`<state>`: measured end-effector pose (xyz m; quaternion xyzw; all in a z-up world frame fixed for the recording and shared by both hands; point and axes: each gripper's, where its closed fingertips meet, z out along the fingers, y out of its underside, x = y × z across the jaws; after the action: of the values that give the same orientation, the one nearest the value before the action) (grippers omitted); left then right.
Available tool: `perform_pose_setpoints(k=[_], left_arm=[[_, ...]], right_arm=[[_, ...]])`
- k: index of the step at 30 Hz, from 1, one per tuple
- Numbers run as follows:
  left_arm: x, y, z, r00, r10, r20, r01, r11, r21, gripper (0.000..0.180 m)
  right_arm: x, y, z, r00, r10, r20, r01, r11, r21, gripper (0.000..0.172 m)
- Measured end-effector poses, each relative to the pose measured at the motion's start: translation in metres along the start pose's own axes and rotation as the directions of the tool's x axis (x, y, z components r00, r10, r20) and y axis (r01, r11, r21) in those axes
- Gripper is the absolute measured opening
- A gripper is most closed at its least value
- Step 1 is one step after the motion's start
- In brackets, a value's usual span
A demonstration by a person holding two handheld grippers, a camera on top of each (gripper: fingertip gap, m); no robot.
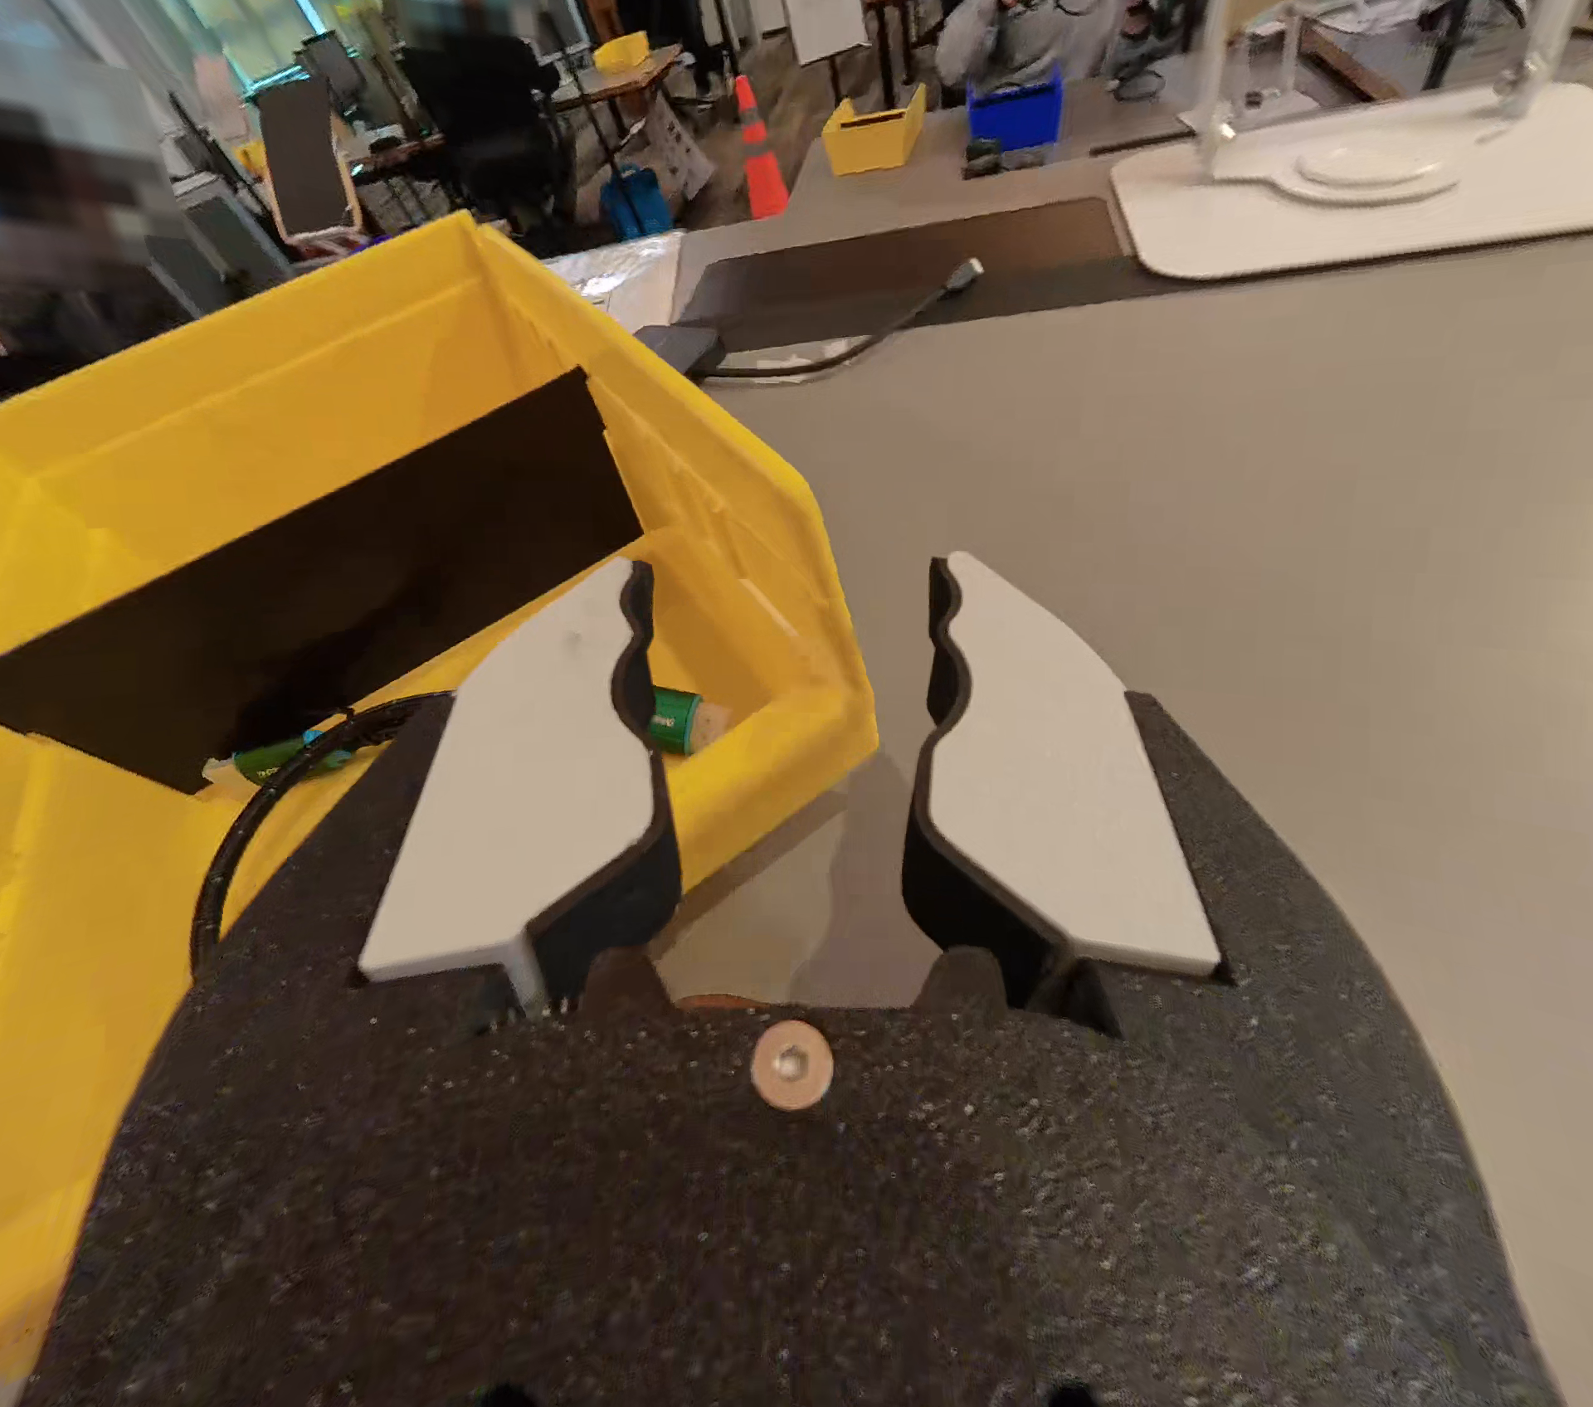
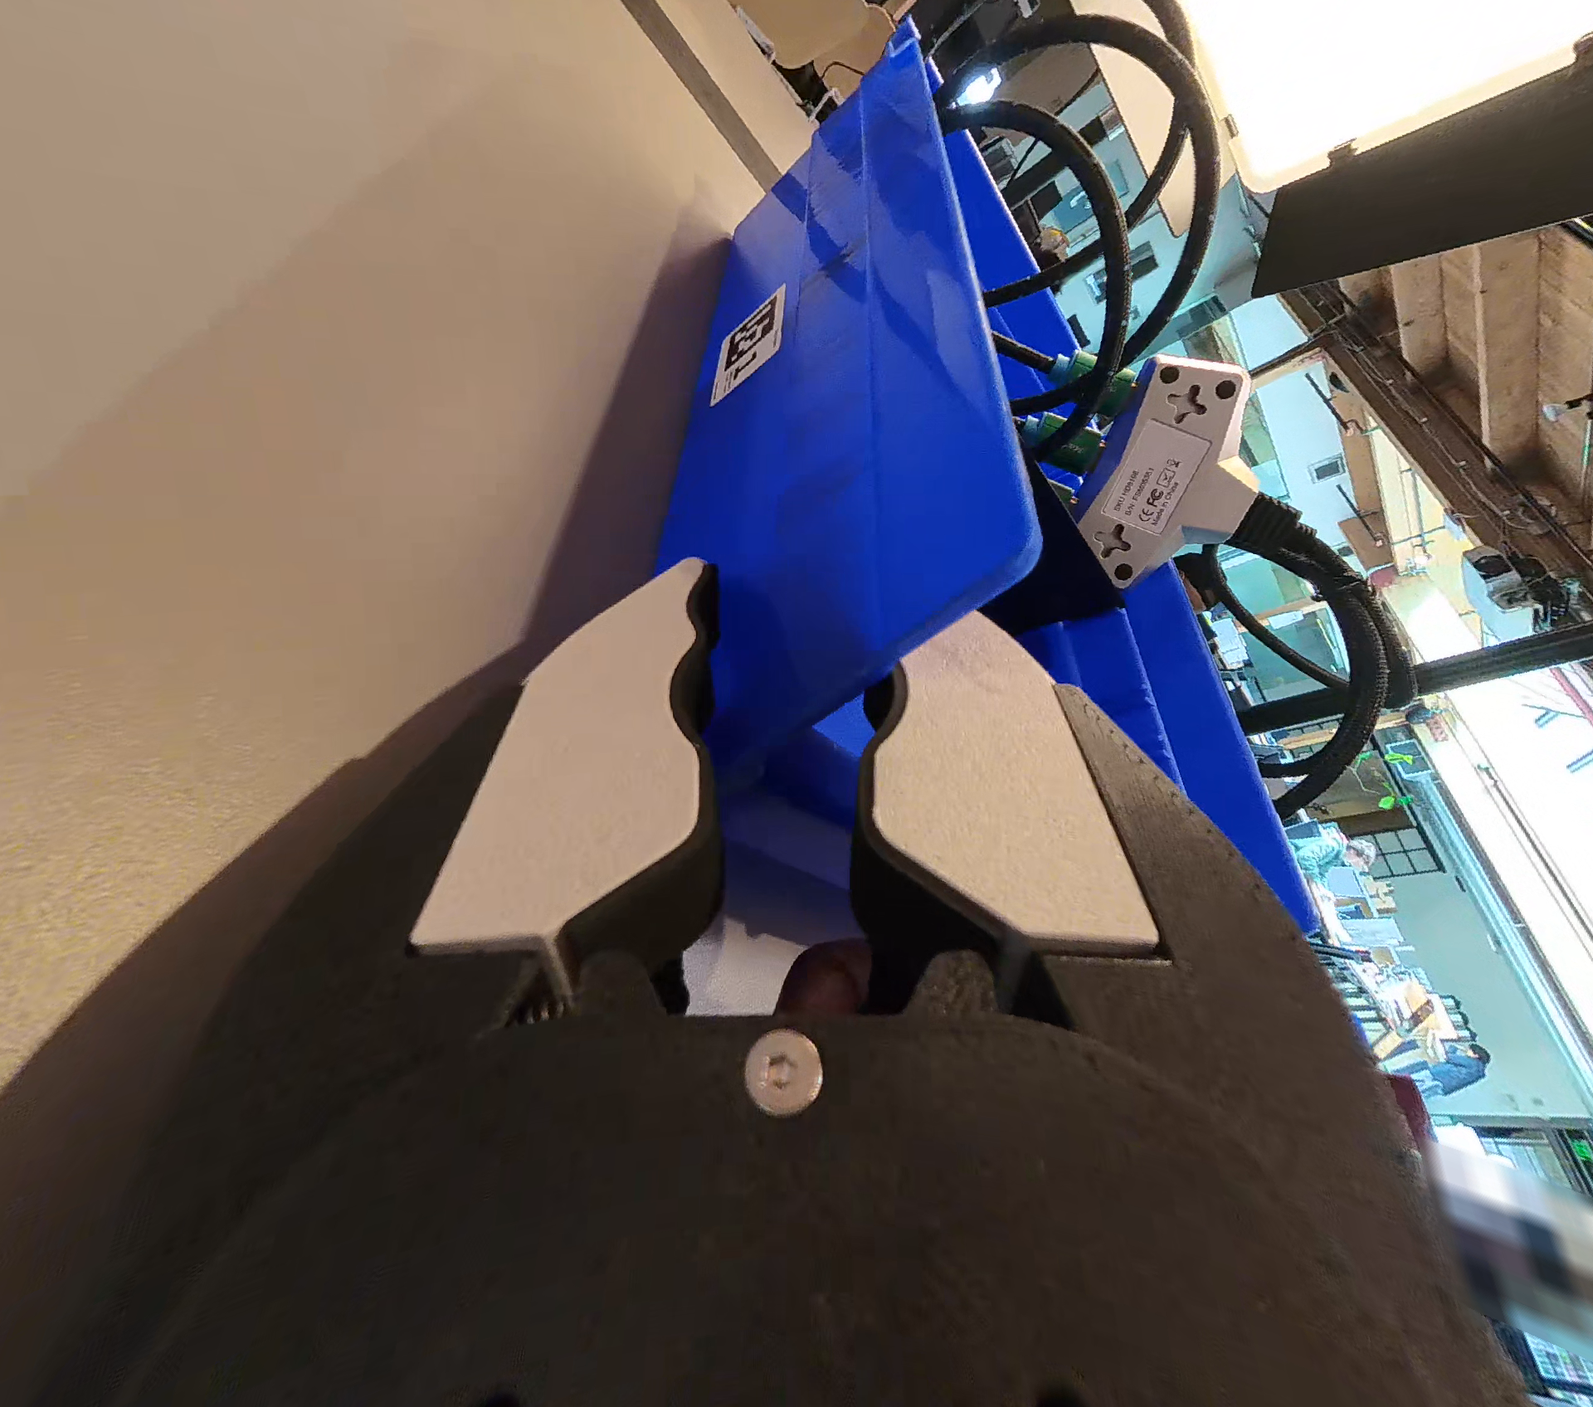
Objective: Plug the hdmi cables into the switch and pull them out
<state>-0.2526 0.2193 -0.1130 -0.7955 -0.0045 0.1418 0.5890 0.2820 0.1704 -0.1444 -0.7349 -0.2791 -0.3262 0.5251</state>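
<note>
With its two grey-faced fingers spread wide, the left tool [image 1: 789, 573] grips nothing; only bare grey table [image 1: 1207, 547] shows in the gap. The left fingertip [image 1: 634, 590] overlaps the near corner of an open yellow plastic bin [image 1: 759, 504] standing on the table. A black rectangular card [image 1: 345, 573] lies slanted across the bin. Under it, on the bin floor, a black cable [image 1: 259, 788] and a green cylindrical connector [image 1: 677, 715] are partly visible. Farther back on the table: a dark mat [image 1: 905, 262] and a white stand base [image 1: 1379, 193].

Right wrist view is rolled sideways. The right tool [image 2: 797, 633] pinches the wall of a blue plastic bin [image 2: 862, 417]: the left pad [image 2: 698, 667] lies against its outer face, while the right fingertip is hidden behind the wall. The bin has a white sticker [image 2: 750, 344] on its side and rests against the table [image 2: 302, 245]. A white adapter box [image 2: 1164, 469] with thick black braided cables [image 2: 1112, 228] and green plugs sits at the bin's open side.
</note>
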Motion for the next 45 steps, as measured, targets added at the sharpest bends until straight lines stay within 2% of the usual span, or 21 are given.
perform_pose_setpoints(k=[3, 7, 9, 10, 15, 17, 19, 21, 23, 27, 29, 34, 37, 39, 43, 45], left_arm=[[-0.009, -0.005, 0.015, 0.998, -0.04, 0.057, 0.041, 0.999, -0.012, 0.052], [-0.008, -0.003, 0.026, 0.999, -0.046, 0.021, 0.047, 0.998, -0.047, 0.024], [-0.009, 0.0, 0.022, 1.0, -0.017, 0.008, 0.017, 0.998, -0.053, 0.022], [-0.011, 0.001, 0.017, 1.0, -0.015, -0.002, 0.015, 0.999, -0.045, 0.021], [-0.021, 0.019, -0.036, 0.996, 0.023, -0.09, -0.025, 0.999, -0.02, 0.008], [-0.024, 0.028, -0.066, 0.986, 0.055, -0.157, -0.054, 0.998, 0.01, 0.003], [-0.019, 0.036, -0.097, 0.952, 0.069, -0.297, -0.058, 0.997, 0.048, 0.002], [-0.008, 0.043, -0.131, 0.874, 0.101, -0.475, -0.059, 0.993, 0.102, 0.003], [0.0, 0.052, -0.167, 0.758, 0.177, -0.628, -0.102, 0.983, 0.154, 0.003], [0.008, 0.067, -0.231, 0.455, 0.24, -0.858, -0.123, 0.971, 0.207, 0.003], [0.009, 0.072, -0.255, 0.303, 0.221, -0.927, -0.102, 0.975, 0.198, 0.003], [0.018, 0.083, -0.291, -0.008, 0.127, -0.992, -0.115, 0.985, 0.127, 0.005], [0.027, 0.083, -0.297, -0.092, 0.115, -0.989, -0.134, 0.983, 0.127, 0.006], [0.033, 0.082, -0.299, -0.122, 0.118, -0.985, -0.134, 0.982, 0.134, 0.005], [0.045, 0.08, -0.302, -0.156, 0.121, -0.98, -0.114, 0.984, 0.139, 0.005], [0.044, 0.08, -0.301, -0.152, 0.118, -0.981, -0.108, 0.985, 0.136, 0.005]], right_arm=[[0.001, -0.003, -0.001, 0.996, 0.084, 0.027, -0.084, 0.996, -0.009, 0.032], [0.01, -0.01, 0.002, 0.917, 0.382, 0.111, -0.378, 0.924, -0.059, 0.034], [0.009, -0.016, 0.006, 0.879, 0.443, 0.178, -0.433, 0.897, -0.094, 0.023], [0.008, -0.02, 0.007, 0.859, 0.461, 0.222, -0.449, 0.887, -0.106, 0.007], [0.005, -0.026, 0.011, 0.799, 0.481, 0.362, -0.466, 0.875, -0.134, 0.007], [0.003, -0.027, 0.008, 0.791, 0.454, 0.411, -0.449, 0.886, -0.114, 0.006], [-0.002, -0.031, 0.002, 0.772, 0.424, 0.474, -0.434, 0.896, -0.093, 0.006], [-0.01, -0.04, -0.005, 0.75, 0.382, 0.539, -0.416, 0.907, -0.063, 0.006], [-0.021, -0.051, -0.011, 0.732, 0.341, 0.589, -0.401, 0.915, -0.031, 0.005], [-0.044, -0.078, -0.017, 0.69, 0.238, 0.684, -0.371, 0.927, 0.051, 0.005], [-0.055, -0.093, -0.019, 0.661, 0.18, 0.728, -0.357, 0.929, 0.094, 0.005], [-0.086, -0.13, -0.028, 0.556, 0.01, 0.831, -0.329, 0.921, 0.209, 0.005], [-0.106, -0.151, -0.037, 0.478, -0.101, 0.872, -0.319, 0.905, 0.28, 0.005], [-0.118, -0.164, -0.045, 0.427, -0.169, 0.888, -0.317, 0.892, 0.322, 0.005], [-0.139, -0.187, -0.057, 0.342, -0.262, 0.902, -0.319, 0.871, 0.374, 0.005], [-0.143, -0.192, -0.056, 0.314, -0.277, 0.908, -0.322, 0.869, 0.376, 0.005]])
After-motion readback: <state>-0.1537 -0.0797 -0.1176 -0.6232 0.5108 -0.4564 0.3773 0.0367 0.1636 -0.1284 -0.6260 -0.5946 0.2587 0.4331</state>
